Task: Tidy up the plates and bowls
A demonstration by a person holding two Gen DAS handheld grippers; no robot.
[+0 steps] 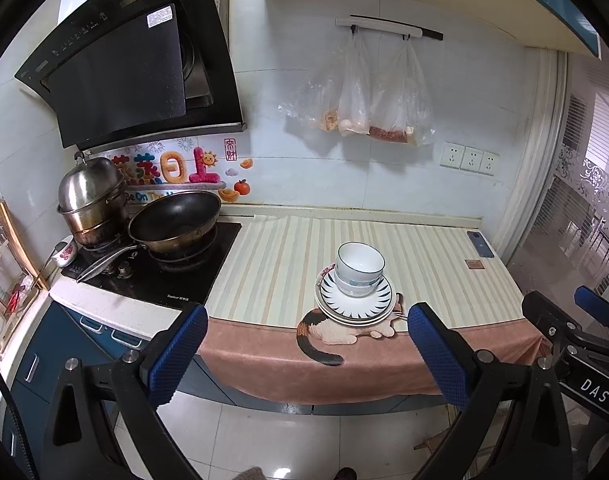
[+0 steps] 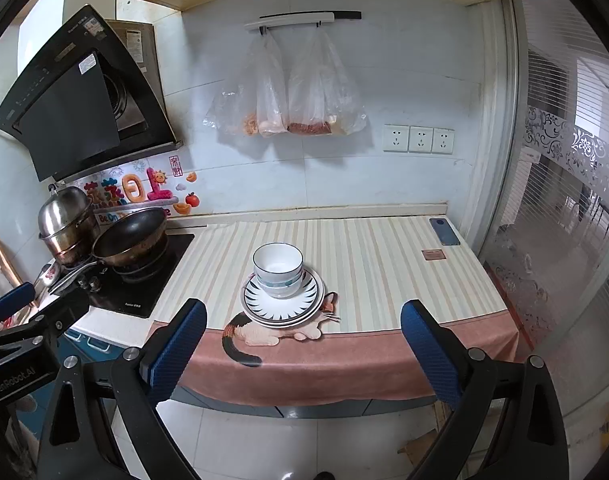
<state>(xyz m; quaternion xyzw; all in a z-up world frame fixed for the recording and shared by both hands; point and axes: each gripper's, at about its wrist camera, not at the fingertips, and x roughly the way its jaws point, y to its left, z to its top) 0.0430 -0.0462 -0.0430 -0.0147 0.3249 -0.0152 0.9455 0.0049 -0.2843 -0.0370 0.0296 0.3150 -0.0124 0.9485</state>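
Two white bowls (image 1: 359, 266) (image 2: 277, 268) sit nested on a stack of plates (image 1: 380, 301) (image 2: 260, 300); the top plate has a dark ray pattern around its rim. The stack stands near the front of the striped counter mat (image 1: 272, 264) (image 2: 368, 264), partly on a cat picture. My left gripper (image 1: 306, 312) hangs in front of the counter edge, open and holding nothing, with the stack seen between its blue pads. My right gripper (image 2: 303, 305) is beside it, also open and holding nothing, framing the same stack. Neither touches the dishes.
A stove at the left carries a dark wok (image 1: 176, 216) and a steel steamer pot (image 1: 92, 192) under a black range hood (image 1: 136, 60). A phone (image 1: 479, 244) and a small brown card (image 1: 474, 264) lie at the counter's far right. Plastic bags (image 1: 364, 92) hang on the wall. A glass door (image 2: 564, 240) closes the right side.
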